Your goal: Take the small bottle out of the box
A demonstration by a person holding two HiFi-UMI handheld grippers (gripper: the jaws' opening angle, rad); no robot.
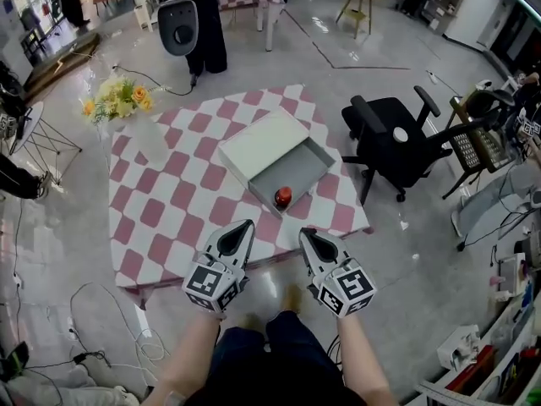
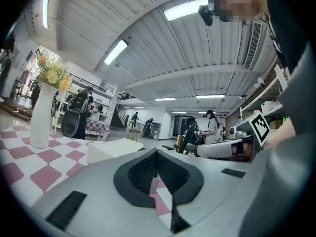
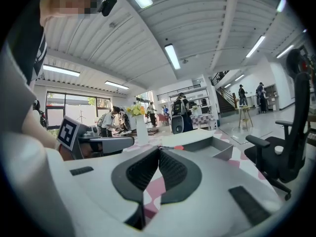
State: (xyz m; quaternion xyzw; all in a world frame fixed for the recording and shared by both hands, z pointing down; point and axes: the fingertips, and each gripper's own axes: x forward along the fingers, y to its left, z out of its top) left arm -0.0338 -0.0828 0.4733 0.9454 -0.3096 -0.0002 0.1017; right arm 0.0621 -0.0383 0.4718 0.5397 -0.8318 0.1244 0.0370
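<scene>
At the tabletop's (image 1: 169,201) near edge, left gripper (image 1: 245,225) and right gripper (image 1: 306,233) hover shut and empty, so the right would best part its jaws, reach into the box's (image 1: 334,153) nearest corner and pinch the red bottle (image 1: 283,196) squarely.

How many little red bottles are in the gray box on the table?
1. The small red bottle stands at the near end of the open gray box. The rest of the box's floor shows bare, though its near wall could hide a sliver.
</scene>
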